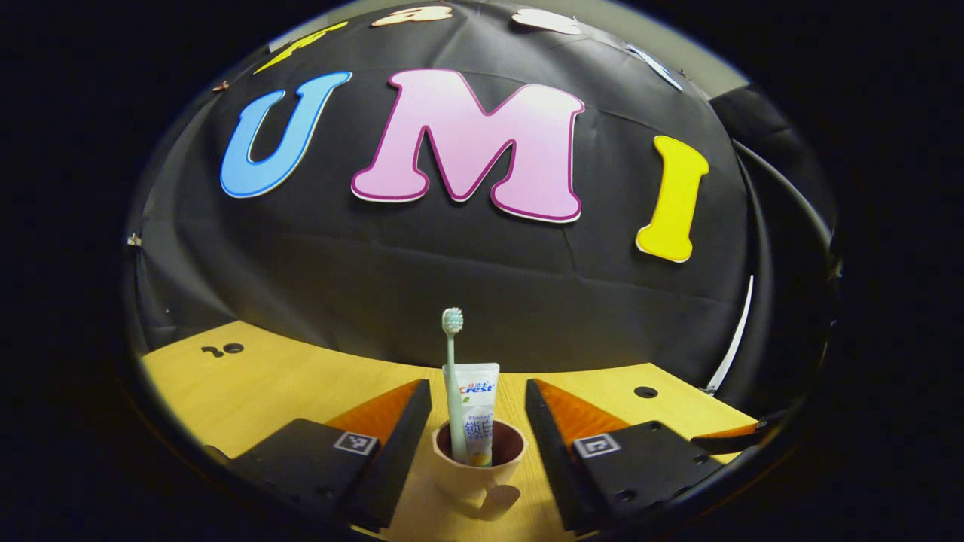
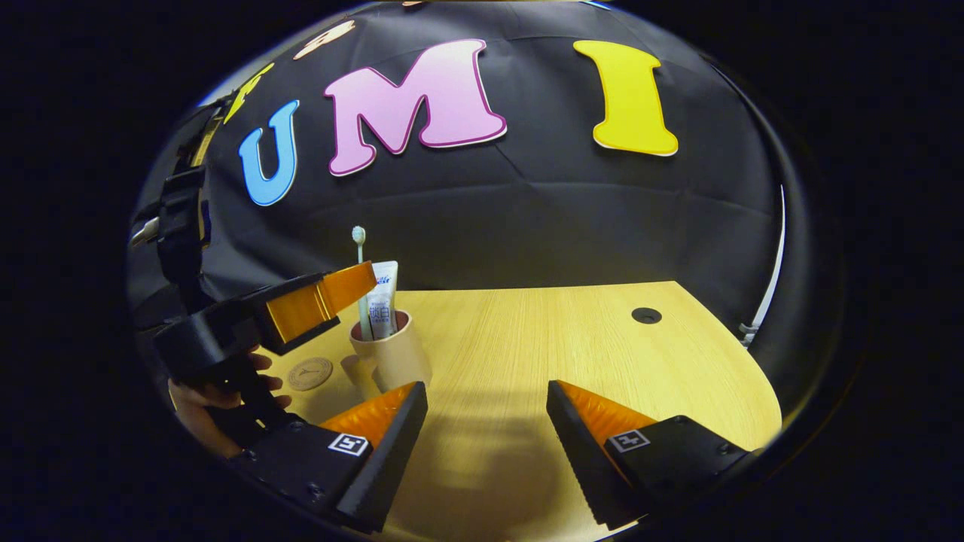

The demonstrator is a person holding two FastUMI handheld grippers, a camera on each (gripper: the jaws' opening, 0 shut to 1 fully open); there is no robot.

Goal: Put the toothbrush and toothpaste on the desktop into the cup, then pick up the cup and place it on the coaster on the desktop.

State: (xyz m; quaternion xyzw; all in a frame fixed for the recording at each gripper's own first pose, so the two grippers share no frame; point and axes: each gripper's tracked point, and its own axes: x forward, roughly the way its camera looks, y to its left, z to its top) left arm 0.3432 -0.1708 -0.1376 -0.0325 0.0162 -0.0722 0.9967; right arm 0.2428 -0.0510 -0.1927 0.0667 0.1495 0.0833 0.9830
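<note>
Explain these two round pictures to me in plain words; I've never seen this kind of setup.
A person holds a two-finger gripper in each hand, and each gripper carries a camera looking along its fingers. In the left gripper view, the left gripper is open, its fingers on either side of a cup on the wooden table. A toothbrush and toothpaste already stand in the cup. In the right gripper view, the right gripper is open over bare table, holding nothing; a round coaster lies beside the cup, near the person's hand.
</note>
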